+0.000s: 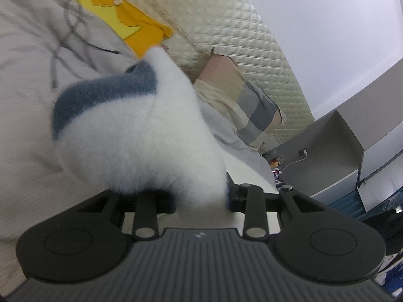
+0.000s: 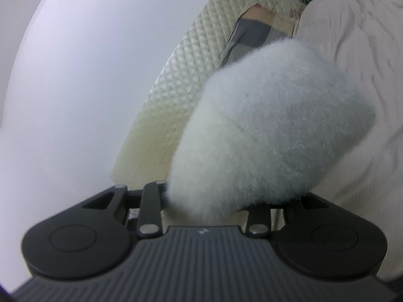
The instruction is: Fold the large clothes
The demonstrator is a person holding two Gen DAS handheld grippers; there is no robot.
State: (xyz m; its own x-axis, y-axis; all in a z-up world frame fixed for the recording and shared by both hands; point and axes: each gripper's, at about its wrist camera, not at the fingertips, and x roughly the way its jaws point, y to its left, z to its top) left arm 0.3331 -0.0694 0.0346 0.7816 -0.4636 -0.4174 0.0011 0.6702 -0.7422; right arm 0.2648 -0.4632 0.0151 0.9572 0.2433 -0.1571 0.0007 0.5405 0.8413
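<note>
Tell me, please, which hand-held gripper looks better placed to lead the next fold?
Neither clearly: the left hand-held gripper and right hand-held gripper each clamp the fluffy white fleece garment.

Bedroom — quilted headboard [image 1: 252,58], pillow [image 1: 241,100]

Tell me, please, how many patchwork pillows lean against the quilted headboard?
1. The patchwork pillow leans against the quilted headboard at the far end of the bed, beyond the fluffy white garment. The garment blocks part of both views, so another could be hidden.
</note>
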